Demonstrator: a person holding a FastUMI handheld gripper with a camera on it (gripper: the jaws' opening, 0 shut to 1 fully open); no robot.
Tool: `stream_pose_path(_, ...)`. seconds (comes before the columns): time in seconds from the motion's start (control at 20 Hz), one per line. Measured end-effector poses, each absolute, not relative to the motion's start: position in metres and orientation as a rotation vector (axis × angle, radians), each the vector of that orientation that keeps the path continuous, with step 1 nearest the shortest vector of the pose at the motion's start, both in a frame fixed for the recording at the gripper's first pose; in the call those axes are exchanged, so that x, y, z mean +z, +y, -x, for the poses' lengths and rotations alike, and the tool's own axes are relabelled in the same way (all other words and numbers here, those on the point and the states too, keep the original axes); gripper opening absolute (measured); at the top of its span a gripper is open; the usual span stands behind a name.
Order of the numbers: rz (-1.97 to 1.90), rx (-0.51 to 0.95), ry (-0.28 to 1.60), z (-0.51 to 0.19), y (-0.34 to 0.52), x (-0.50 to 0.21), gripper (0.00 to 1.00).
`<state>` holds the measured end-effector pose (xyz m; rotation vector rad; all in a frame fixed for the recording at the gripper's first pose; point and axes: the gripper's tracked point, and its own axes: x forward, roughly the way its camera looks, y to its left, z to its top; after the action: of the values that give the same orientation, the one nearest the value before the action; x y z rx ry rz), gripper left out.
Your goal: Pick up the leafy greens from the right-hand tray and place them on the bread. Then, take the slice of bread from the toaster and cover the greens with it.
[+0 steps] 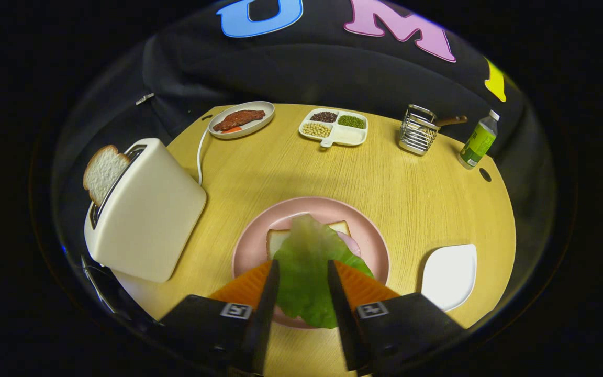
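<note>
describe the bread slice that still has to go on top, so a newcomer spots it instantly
Find the white toaster at the table's left edge, beside the pink plate. The bread slice pokes up from its slot. Unlike the plate's slice under the leafy greens, it stands uncovered, away from the gripper.

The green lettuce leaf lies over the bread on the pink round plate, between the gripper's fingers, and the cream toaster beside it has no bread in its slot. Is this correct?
Not quite. In the gripper view, the cream toaster holds a slice of white bread standing up out of its slot. The rest is right: the green lettuce leaf lies over the bread on the pink round plate, between the fingers of the gripper.
</note>
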<state>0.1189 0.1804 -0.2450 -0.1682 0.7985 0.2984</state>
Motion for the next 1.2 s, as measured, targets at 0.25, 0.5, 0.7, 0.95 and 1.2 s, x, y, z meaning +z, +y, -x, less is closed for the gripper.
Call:
stream_pose_path(0.25, 0.141, 0.361, 0.696, -0.104, 0.212, -0.204, 1.00)
stream_pose_path(0.5, 0.143, 0.469, 0.553, -0.089, 0.263, -0.139, 0.99)
stream_pose_path(0.7, 0.130, 0.541, 0.504, -0.077, 0.306, -0.105, 0.99)
stream_pose_path(0.95, 0.176, 0.650, 0.480, -0.059, 0.366, -0.089, 0.99)
stream_pose_path(1.2, 0.206, 0.738, 0.470, -0.045, 0.427, -0.084, 0.99)
